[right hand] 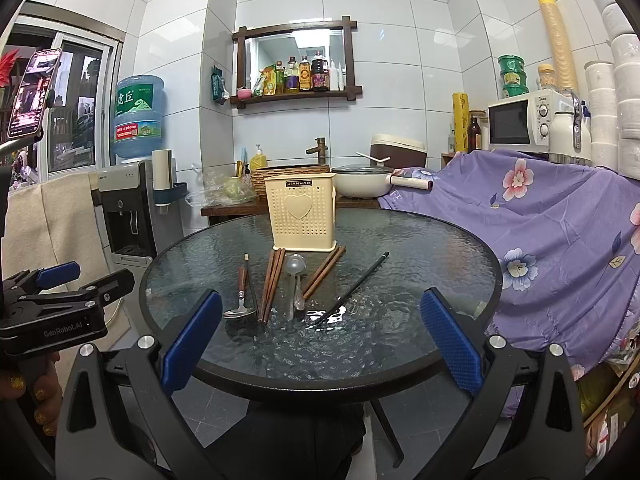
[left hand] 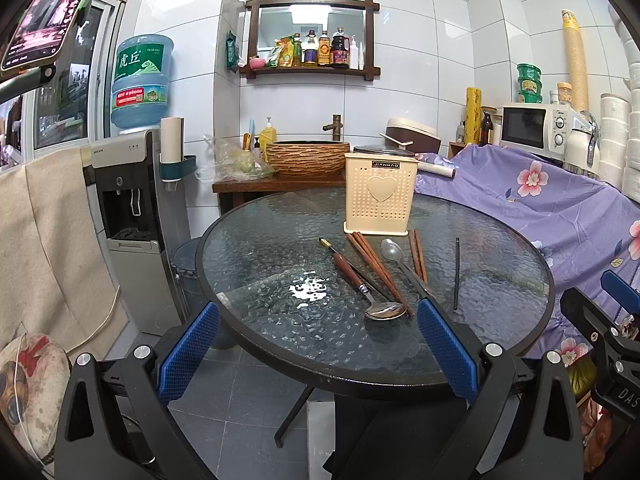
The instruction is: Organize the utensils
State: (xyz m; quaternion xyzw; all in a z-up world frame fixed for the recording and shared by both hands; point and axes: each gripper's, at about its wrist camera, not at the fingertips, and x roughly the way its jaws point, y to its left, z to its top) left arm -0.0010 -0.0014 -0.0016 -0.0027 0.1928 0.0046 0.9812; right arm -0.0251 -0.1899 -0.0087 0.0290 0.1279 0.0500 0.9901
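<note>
A cream perforated utensil holder (left hand: 380, 200) (right hand: 302, 210) stands upright at the far side of the round glass table (left hand: 280, 320) (right hand: 420, 248). In front of it lie a wooden-handled spoon (left hand: 368, 290) (right hand: 241, 292), brown chopsticks (left hand: 378, 266) (right hand: 272, 284), a steel spoon (left hand: 394, 254) (right hand: 295, 266), a second brown pair (left hand: 418, 256) (right hand: 324, 272) and a black chopstick (left hand: 457, 272) (right hand: 356, 284). My left gripper (left hand: 318, 344) (right hand: 60, 296) is open over the near table edge, holding nothing. My right gripper (right hand: 320, 340) (left hand: 612, 320) is open too, short of the utensils.
A purple floral cloth (right hand: 540, 240) covers the counter on the right, with a microwave (right hand: 524, 122) above it. Behind the table are a wooden basin (left hand: 308, 156) and a pot (right hand: 360, 182). A water dispenser (left hand: 132, 208) stands on the left. A hand (right hand: 24, 392) holds the left gripper.
</note>
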